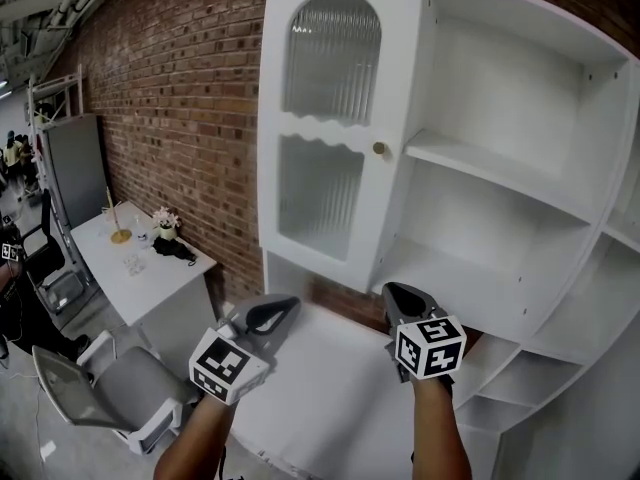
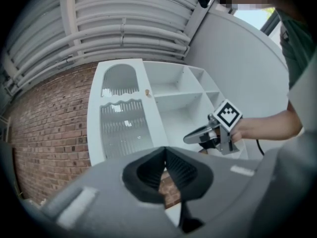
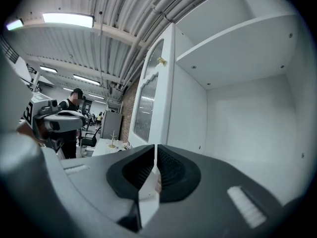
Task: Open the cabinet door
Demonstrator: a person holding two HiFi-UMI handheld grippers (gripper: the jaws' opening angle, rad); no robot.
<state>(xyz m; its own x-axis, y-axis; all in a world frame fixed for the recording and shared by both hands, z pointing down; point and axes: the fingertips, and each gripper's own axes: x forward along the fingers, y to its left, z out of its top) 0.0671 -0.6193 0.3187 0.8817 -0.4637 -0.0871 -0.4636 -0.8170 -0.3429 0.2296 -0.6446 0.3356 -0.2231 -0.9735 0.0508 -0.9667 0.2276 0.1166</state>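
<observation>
The white cabinet [image 1: 520, 168] stands against the brick wall with bare shelves showing. Its door [image 1: 330, 118], with two ribbed glass panels and a small brass knob [image 1: 379, 149], is swung out to the left. Both grippers hang below the door, apart from it. My left gripper [image 1: 285, 306] is shut on nothing, under the door's lower edge. My right gripper [image 1: 397, 290] is shut and empty too, just in front of the lowest open shelf. In the right gripper view the door [image 3: 148, 98] shows nearly edge-on, with the knob [image 3: 161, 61] above.
A white surface [image 1: 320, 398] lies under the grippers. To the left are a white side table [image 1: 130, 268] with flowers and a black item, a grey chair [image 1: 110, 383], and a brick wall [image 1: 180, 98]. People stand far off in the room.
</observation>
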